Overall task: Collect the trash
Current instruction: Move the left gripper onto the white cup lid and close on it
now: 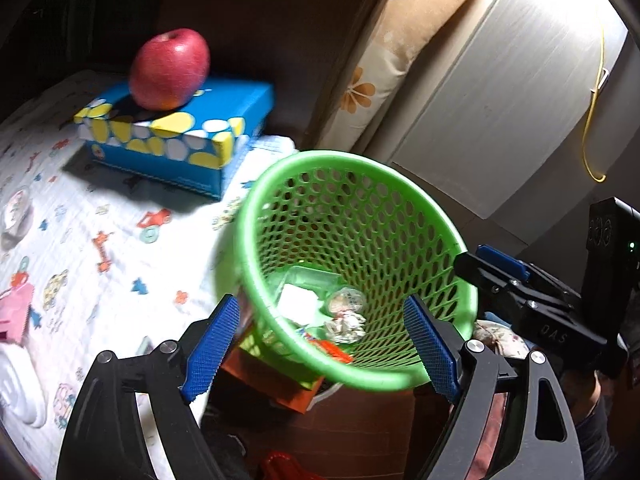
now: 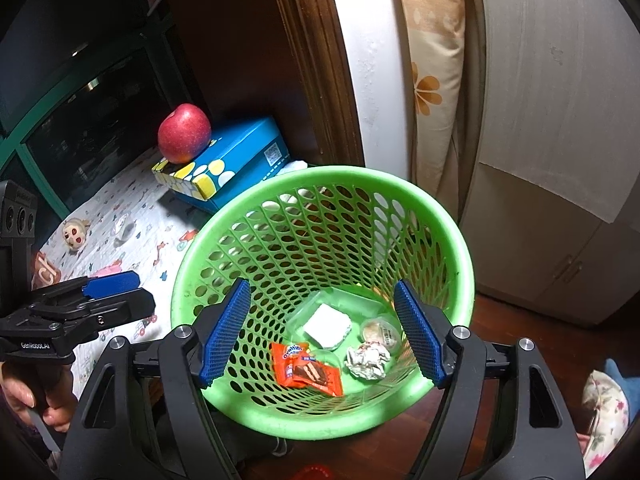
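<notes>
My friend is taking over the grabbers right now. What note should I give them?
Left gripper: open, empty, over the green basket.
Right gripper: open, empty, also over the basket.
In the basket: orange wrapper, crumpled paper, small cup, white block in a clear tray.
Done: that trash is in.
Left: check the patterned cloth for more. The apple on the blue box doesn't look like trash.

Dim room, hard shadows, fisheye warp, dark corners.
</notes>
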`<state>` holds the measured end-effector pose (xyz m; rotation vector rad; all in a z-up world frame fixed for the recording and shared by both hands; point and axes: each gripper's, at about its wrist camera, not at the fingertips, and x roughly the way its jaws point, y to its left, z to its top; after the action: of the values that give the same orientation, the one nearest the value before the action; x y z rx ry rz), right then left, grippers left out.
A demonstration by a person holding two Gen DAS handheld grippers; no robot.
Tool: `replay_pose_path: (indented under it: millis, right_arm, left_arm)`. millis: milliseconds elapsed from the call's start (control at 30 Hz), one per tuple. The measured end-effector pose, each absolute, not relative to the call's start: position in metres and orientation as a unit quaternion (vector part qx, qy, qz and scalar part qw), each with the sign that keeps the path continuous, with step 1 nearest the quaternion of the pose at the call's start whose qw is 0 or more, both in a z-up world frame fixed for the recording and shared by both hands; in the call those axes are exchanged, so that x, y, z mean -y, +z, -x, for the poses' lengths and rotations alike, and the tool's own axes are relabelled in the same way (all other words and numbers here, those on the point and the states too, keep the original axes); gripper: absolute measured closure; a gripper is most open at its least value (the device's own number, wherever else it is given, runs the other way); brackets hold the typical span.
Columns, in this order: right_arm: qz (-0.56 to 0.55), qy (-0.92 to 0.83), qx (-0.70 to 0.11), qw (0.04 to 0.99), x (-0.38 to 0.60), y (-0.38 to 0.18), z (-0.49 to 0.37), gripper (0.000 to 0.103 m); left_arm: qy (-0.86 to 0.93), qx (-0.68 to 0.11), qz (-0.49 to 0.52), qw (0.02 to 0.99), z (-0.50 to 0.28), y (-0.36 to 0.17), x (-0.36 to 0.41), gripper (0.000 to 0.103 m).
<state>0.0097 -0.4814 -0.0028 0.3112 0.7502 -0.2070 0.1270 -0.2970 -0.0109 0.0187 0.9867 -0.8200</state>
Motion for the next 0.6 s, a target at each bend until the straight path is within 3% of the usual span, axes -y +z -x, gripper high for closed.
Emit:
replay_pose_path:
  millis: [433, 600]
  right_arm:
    - [-0.136, -0.066, -0.368, 0.918, 0.448, -0.001, -0.030, 0.023]
    - [-0.127, -0.049, -0.370, 0.919, 0.432, 0.001, -0.040, 0.023]
  left_arm:
    - [-0.233, -0.445, 0.000, 0.865, -0.152, -0.016, 0.192, 0.021]
    - [-0.175, -0.443, -0.001, 0.879, -0.162, -0.024, 0.143, 0.016]
